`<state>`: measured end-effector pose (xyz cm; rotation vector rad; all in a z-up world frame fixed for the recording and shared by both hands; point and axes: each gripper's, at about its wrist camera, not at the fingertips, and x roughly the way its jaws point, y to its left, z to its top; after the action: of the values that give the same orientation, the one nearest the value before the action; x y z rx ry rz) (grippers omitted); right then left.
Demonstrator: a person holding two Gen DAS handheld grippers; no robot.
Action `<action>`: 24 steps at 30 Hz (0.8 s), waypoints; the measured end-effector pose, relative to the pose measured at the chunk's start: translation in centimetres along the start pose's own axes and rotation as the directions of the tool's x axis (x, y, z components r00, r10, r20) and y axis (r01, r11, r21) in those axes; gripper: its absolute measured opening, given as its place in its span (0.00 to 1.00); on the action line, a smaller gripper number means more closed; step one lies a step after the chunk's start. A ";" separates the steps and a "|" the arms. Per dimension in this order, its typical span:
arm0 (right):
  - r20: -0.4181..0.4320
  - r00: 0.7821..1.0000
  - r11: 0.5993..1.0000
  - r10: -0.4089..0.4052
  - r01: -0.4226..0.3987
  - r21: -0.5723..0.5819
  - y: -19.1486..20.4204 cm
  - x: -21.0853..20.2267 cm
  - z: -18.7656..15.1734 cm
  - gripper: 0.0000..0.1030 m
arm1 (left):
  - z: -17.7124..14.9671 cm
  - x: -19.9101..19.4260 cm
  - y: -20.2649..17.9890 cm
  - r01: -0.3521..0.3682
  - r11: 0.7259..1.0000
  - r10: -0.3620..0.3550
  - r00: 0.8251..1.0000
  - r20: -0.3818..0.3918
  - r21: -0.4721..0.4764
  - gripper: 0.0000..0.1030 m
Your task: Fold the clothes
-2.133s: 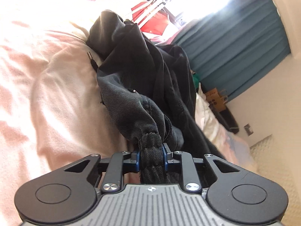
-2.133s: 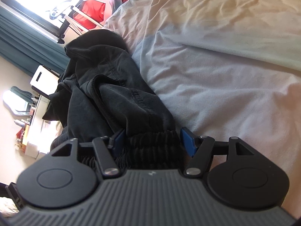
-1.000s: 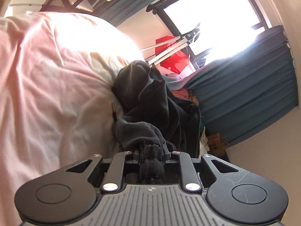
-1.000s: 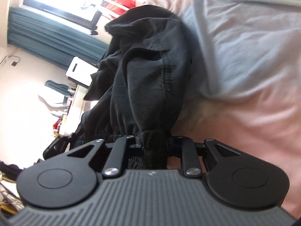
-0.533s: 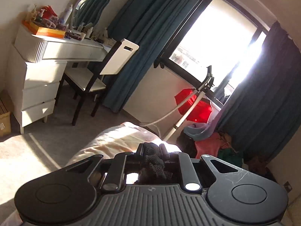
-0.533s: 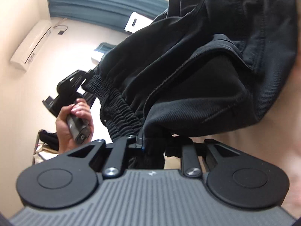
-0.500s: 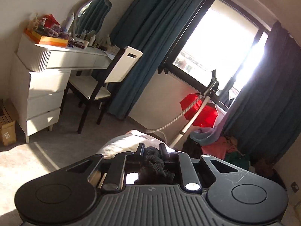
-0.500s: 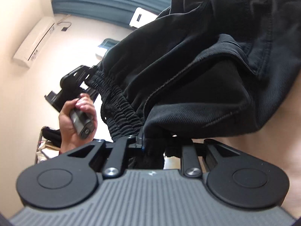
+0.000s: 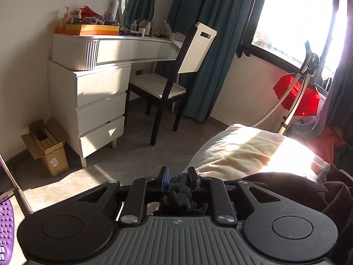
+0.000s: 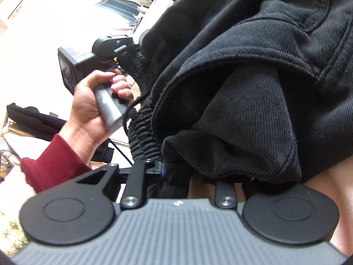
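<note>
A pair of black trousers (image 10: 253, 84) with a ribbed elastic waistband (image 10: 141, 130) hangs in the air between both grippers. My left gripper (image 9: 178, 176) is shut on a bunched end of the waistband (image 9: 179, 190); more black cloth (image 9: 308, 190) trails at its lower right. My right gripper (image 10: 174, 174) is shut on the other end of the waistband, its right finger hidden under a fold of cloth. In the right wrist view the left gripper's handle sits in a hand (image 10: 92, 108) with a dark red sleeve, at the left.
A bed with a pale cover (image 9: 247, 150) lies below the left gripper. Beyond stand a white dresser (image 9: 97, 97), a chair (image 9: 174, 84), a cardboard box (image 9: 47, 146), teal curtains (image 9: 211, 44) and a red steamer (image 9: 300, 97) by the window.
Both grippers rose off the bed with the trousers. The right gripper shut on the waistband after being open around it. The left view swung from the bed up to the room.
</note>
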<state>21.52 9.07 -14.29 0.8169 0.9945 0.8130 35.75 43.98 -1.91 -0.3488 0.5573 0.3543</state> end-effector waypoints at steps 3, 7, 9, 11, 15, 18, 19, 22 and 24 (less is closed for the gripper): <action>-0.028 1.000 0.998 0.009 -0.010 -0.061 1.0 -1.0 -0.5 0.70 | -0.5 -1.4 0.0 -0.018 1.000 0.019 0.999 -0.028 0.017 0.40; -0.048 0.998 0.983 -0.050 0.040 -0.180 2.0 -3.4 -1.6 0.80 | -1.8 -5.1 -1.6 -0.096 0.982 0.098 0.995 -0.002 0.164 0.88; -0.049 0.996 0.975 -0.080 0.067 -0.213 2.5 -5.1 -2.4 0.80 | -2.5 -7.1 -2.4 -0.126 0.969 0.127 0.992 0.010 0.213 0.88; -0.026 0.994 0.964 -0.108 0.098 -0.246 3.0 -7.3 -3.2 0.80 | -3.3 -9.2 -3.1 -0.122 0.969 0.123 0.992 0.008 0.215 0.88; 0.100 0.978 0.921 -0.181 0.204 -0.332 4.1 -13.6 -4.1 0.80 | -5.5 -14.4 -5.5 -0.075 0.971 0.068 0.997 0.041 0.228 0.88; 0.208 0.956 0.893 -0.208 0.272 -0.359 5.1 -18.4 -4.2 0.80 | -7.7 -18.6 -7.8 0.005 0.977 -0.018 0.998 0.057 0.214 0.88; 0.242 0.945 0.883 -0.219 0.298 -0.364 5.3 -20.2 -4.2 0.80 | -8.4 -19.9 -8.5 0.029 0.977 -0.043 0.997 0.059 0.211 0.88; 0.349 0.900 0.838 -0.259 0.390 -0.383 6.5 -23.1 -4.5 0.80 | -11.8 -24.1 -11.9 0.116 0.966 -0.134 0.989 0.065 0.233 0.88; 0.414 0.864 0.802 -0.288 0.453 -0.389 6.8 -25.6 -4.5 0.80 | -14.1 -26.4 -14.1 0.165 0.955 -0.186 0.980 0.065 0.246 0.88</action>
<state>7.71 -9.05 -0.11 0.2919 0.5793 0.5099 14.41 19.66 5.02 -0.1469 0.4733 0.1265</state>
